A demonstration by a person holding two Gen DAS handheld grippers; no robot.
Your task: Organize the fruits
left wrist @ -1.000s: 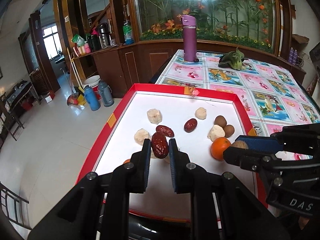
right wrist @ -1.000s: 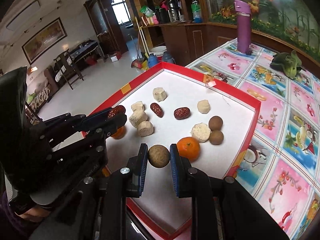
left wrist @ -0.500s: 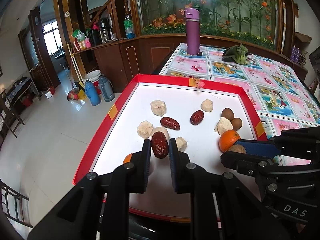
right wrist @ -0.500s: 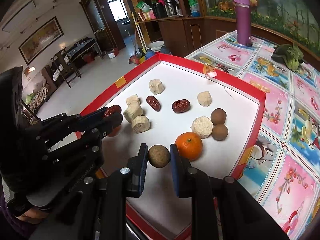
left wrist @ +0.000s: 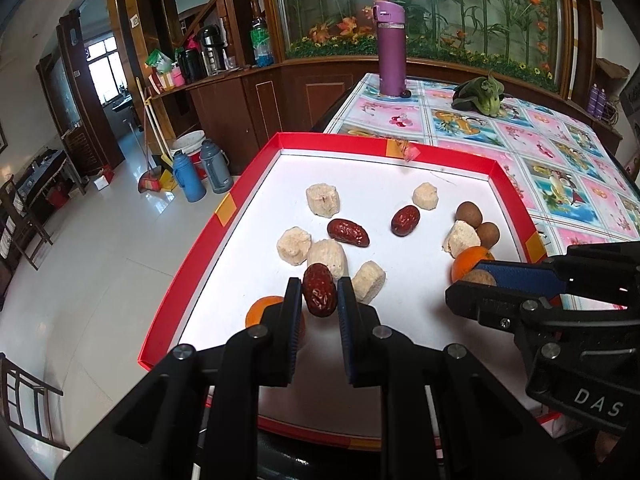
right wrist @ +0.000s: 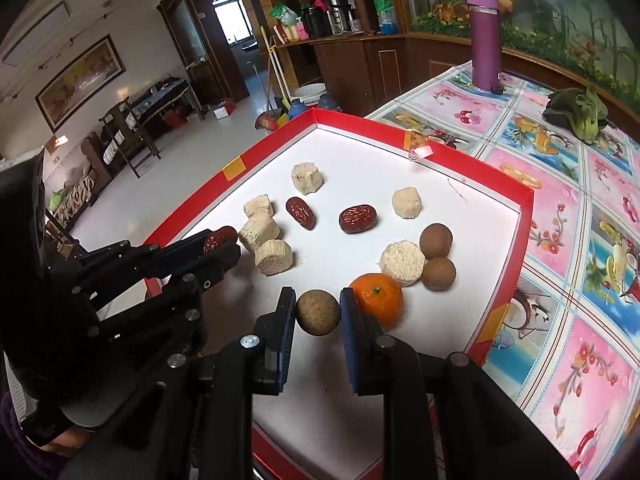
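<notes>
A red date sits pinched in the left gripper above the red-rimmed tray, while the right gripper clamps a brown longan beside the tray's orange. Mid-sorting, each fruit apparently awaits placing among its kind.

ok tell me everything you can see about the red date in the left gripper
The red date is a dark red, wrinkled, glossy oval fruit, whole as far as shows. It stands roughly upright, clamped on both sides by the blue pads of the left gripper, and looks lifted above the white floor of the red-rimmed tray, near the tray's left side. Nothing but the pads seems to touch it.
</notes>
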